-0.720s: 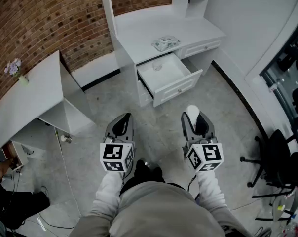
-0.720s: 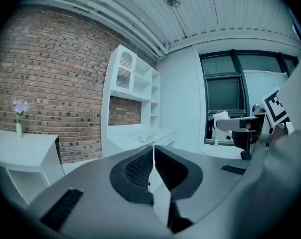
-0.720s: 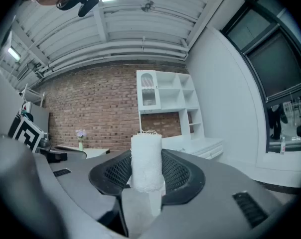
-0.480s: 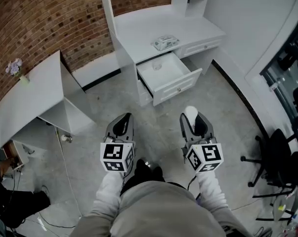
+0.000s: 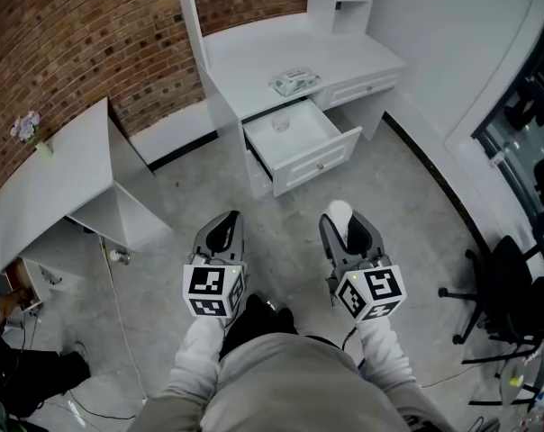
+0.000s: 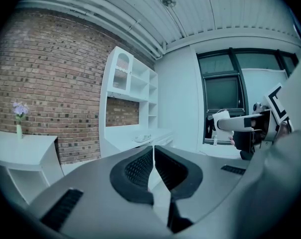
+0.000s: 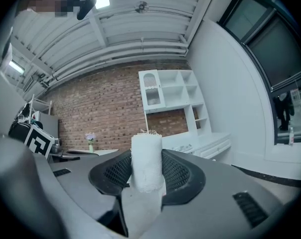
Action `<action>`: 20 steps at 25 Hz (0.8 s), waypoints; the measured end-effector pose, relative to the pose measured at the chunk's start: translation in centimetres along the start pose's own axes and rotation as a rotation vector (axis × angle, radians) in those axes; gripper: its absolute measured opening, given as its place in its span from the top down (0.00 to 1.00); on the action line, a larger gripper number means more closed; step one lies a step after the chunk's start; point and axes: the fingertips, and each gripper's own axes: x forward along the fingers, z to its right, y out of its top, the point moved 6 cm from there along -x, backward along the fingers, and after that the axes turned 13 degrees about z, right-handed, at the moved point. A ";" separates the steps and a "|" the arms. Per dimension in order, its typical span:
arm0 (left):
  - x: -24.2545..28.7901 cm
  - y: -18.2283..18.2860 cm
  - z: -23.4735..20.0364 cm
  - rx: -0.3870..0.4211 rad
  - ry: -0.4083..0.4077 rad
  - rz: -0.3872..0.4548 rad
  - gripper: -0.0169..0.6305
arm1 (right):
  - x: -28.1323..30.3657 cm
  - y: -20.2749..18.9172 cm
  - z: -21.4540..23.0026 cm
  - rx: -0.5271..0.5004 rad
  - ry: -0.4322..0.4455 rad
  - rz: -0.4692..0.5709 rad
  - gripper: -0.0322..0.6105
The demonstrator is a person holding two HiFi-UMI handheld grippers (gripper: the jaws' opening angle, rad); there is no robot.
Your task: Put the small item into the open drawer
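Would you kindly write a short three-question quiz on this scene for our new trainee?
1. What does the right gripper grip? A. a white fabric roll B. a metal spoon C. nothing
2. True or false: the left gripper has its jaws spread wide.
3. Fill in: the white drawer stands ____.
Key: 1 A. 2 False: its jaws are together, with nothing between them. 3 Open.
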 end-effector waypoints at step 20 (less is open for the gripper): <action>8.0 -1.1 -3.4 0.005 -0.002 -0.017 0.93 | 8.0 -0.8 3.4 0.021 0.000 -0.009 0.64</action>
